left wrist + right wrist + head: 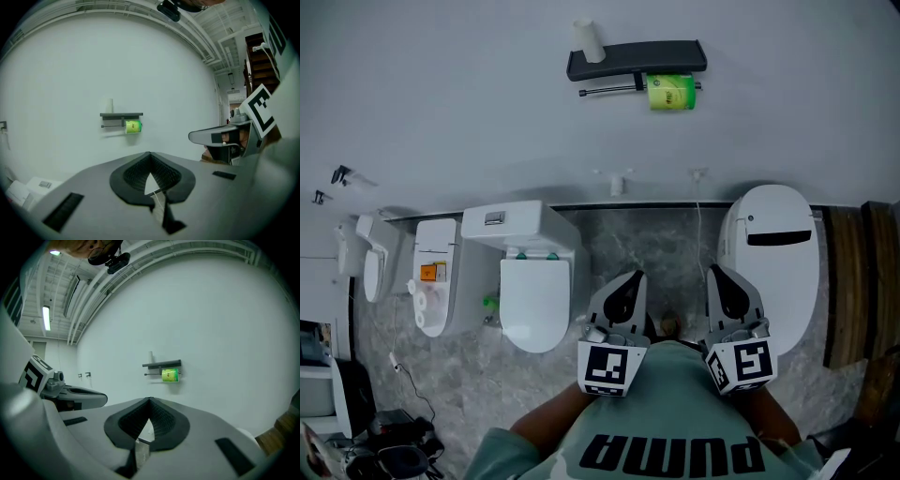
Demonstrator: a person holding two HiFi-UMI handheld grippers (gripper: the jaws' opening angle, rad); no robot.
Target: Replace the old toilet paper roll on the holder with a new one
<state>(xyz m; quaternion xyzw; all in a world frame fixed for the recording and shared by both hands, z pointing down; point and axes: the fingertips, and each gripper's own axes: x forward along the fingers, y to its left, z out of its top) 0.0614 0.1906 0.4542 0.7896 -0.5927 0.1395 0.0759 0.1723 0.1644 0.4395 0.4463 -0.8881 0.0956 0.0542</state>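
High on the white wall hangs a black holder with a shelf and a bar below it. A green-wrapped roll sits on the bar's right end, and a white roll stands upright on the shelf's left end. The left gripper view shows the green roll and white roll far ahead; so does the right gripper view, green roll. My left gripper and right gripper are side by side low in front of me, well short of the wall. Both are shut and hold nothing.
Below the holder, several white toilets stand on the grey stone floor against the wall: one at left of my grippers, one with a closed lid at right. Wooden planks lie at far right. Small wall hooks are at far left.
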